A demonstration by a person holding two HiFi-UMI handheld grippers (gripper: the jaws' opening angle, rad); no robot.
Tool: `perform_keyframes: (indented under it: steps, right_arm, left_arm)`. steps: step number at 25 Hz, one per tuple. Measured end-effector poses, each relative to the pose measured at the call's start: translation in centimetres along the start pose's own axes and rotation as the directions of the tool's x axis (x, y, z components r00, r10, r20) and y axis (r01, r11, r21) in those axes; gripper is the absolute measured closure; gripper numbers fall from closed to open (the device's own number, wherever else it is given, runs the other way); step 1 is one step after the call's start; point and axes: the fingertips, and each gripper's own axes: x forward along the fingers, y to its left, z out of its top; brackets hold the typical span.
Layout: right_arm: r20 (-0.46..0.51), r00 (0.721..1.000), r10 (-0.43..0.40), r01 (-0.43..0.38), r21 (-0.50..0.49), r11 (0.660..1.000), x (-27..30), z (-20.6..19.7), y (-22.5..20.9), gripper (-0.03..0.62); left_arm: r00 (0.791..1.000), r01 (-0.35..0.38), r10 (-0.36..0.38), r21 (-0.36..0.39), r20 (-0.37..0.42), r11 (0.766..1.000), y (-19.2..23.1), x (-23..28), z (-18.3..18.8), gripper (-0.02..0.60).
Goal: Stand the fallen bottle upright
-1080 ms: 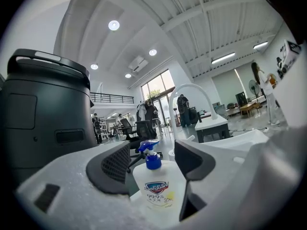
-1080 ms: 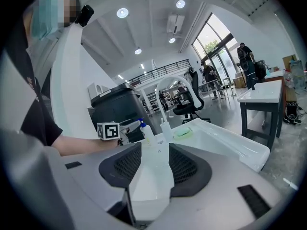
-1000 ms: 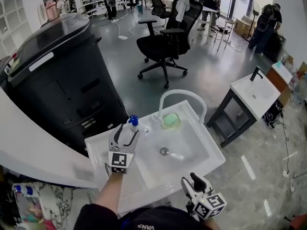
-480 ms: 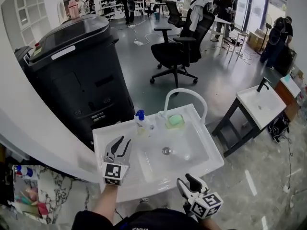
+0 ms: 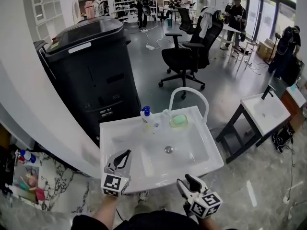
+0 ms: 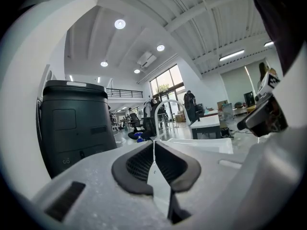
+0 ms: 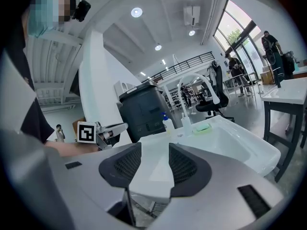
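By my read you're at the tail end. The small clear plastic bottle w/ a blue pump top (image 5: 148, 120) is already on its base, so the righting step looks done and only the clear-off is in hand. The left tongs (image 5: 123, 156) are closed right down, pad against pad, w/ nothing between them. The right tongs (image 5: 187, 182) stand apart w/ a clear gap, also empty. The bottle is ahead of the left tongs and a bit to their right, across the bowl of the white square ceramic basin (image 5: 109, 134), on its far rim. From the right tongs it's ahead and off to the left, and it's well apart from both. The white arched tap (image 5: 188, 91) stands just beside it, on the right-tongs side, then a pale green soap pad (image 5: 179, 120). The bottle's long axis runs vertical, pump head up, base down, w/ no lean I can see. Which way the nozzle faces is too small to tell. Next move, imo, needs no more contact. Keep both tongs off that far rim so you don't tip it again.
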Motion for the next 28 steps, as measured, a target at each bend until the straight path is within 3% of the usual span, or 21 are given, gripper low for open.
perform_keyframes:
  steps: [9, 16, 20, 23, 28]
  right_arm:
    - [-0.029, 0.998, 0.057, -0.058, -0.047, 0.997, -0.8, -0.8, 1.1, 0.441]
    - [-0.03, 0.994, 0.107, -0.108, -0.057, 0.993, -0.3, -1.3, 2.4, 0.504]
    - [-0.034, 0.991, 0.129, -0.13, -0.035, 0.991, 0.0, -1.7, 2.8, 0.59]
    - [-0.059, 0.99, 0.13, -0.133, -0.037, 0.99, 0.3, -2.1, 2.7, 0.591]
    - [-0.098, 0.988, 0.122, -0.135, -0.143, 0.98, 0.5, -2.7, 2.8, 0.592]
  left_arm:
    - [0.999, -0.018, 0.018, -0.013, -0.041, 1.0, -3.9, -5.0, -1.0, 0.56]
    - [0.997, -0.029, 0.026, -0.043, -0.068, 0.999, -5.9, -7.8, -2.5, 0.561]
    - [0.996, -0.028, 0.023, -0.06, -0.09, 0.998, -6.7, -8.7, -3.0, 0.561]
    - [0.995, -0.025, 0.018, -0.068, -0.103, 0.997, -7.0, -9.1, -3.3, 0.561]
    - [0.994, -0.022, 0.013, -0.076, -0.113, 0.997, -7.3, -9.2, -3.5, 0.561]
